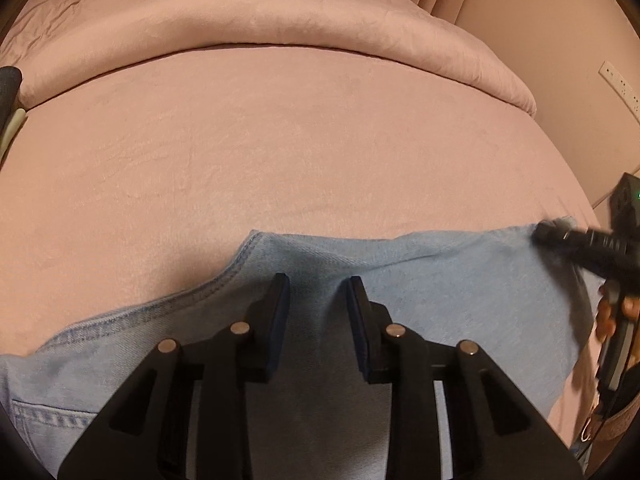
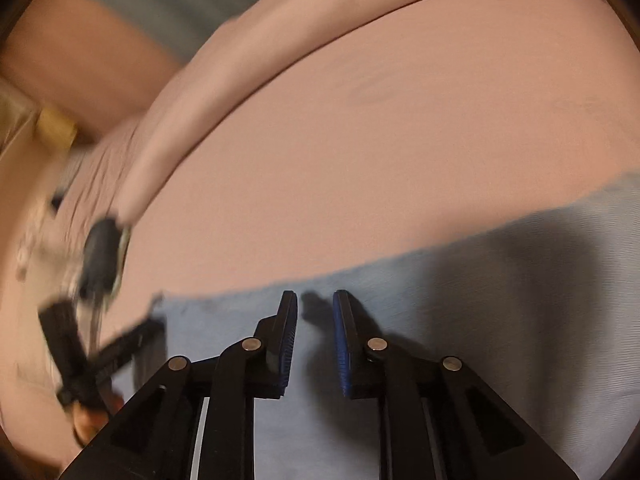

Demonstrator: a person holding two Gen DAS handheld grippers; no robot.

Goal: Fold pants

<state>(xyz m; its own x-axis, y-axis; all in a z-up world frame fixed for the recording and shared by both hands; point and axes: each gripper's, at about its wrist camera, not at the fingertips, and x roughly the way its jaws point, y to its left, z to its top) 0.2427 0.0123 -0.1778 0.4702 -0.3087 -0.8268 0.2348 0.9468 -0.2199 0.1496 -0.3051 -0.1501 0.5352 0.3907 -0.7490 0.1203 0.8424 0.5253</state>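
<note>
The jeans (image 1: pixel 400 280) lie flat on the bed (image 1: pixel 280 140), at its near edge, light blue denim on a pink sheet. A stitched seam edge (image 1: pixel 192 296) runs along their left side, away from a folded duvet (image 1: pixel 280 12) that lies across the bed's far end.

The left tool (image 1: pixel 319 286) hangs just above the jeans, its two fingers apart with only denim showing between them; whether the tips touch the cloth cannot be told. The right tool (image 2: pixel 315 300) is over the jeans near their far edge, fingers likewise spread and holding nothing, casting a shadow (image 2: pixel 520 280) on the denim to its right.

In the left view the right tool's tip sits at the jeans' far right corner (image 1: pixel 560 226). The right view is blurred.
</note>
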